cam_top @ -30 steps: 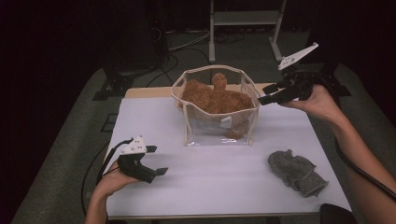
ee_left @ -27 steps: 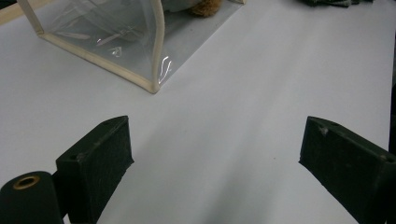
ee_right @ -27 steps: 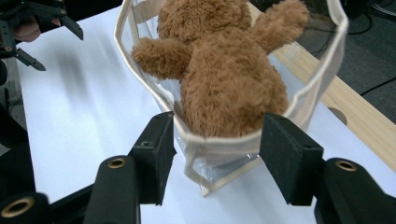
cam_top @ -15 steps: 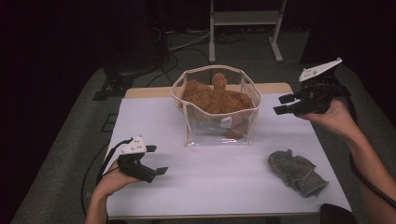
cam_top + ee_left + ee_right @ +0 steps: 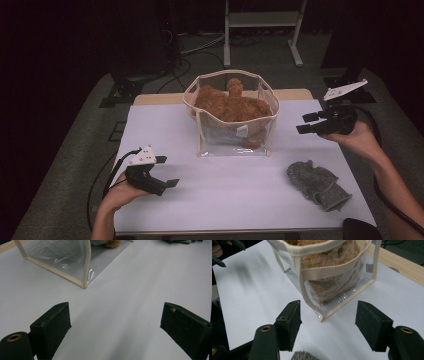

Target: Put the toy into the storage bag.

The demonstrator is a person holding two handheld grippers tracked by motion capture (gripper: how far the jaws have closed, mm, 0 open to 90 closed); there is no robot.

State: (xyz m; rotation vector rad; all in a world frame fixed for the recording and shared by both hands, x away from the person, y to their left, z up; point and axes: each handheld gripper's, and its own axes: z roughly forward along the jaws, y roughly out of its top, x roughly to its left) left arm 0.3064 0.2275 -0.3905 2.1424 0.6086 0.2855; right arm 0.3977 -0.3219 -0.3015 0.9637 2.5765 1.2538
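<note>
High view first: we see the white desk [image 5: 235, 195] carrying everything, and our two grippers hang over it on opposite sides. Largest on it is the clear bag [image 5: 231, 120] with cream trim, standing upright and open-topped, packed with a brown plush toy [image 5: 231, 104]. It stands well ahead of the left gripper [image 5: 167, 172] and just beside the right gripper [image 5: 304, 123], whose fingers point toward its side wall without touching it. In the right gripper view the bag's near bottom corner sits just beyond the gap between those fingers [image 5: 291, 322], close but apart. They stand spread, having just been opening, and nothing lies between them. In the left gripper view, that bag's other corner lies farther off, up and to the left of the fingers [image 5: 53, 326], which are spread wide over bare desk and hold nothing. Smaller is the grey knitted cloth [image 5: 318, 184], crumpled flat on the desk, below the right gripper's fingers in the high view and nearer to us than the bag; its fuzzy edge shows just under those fingers in the right gripper view.
</note>
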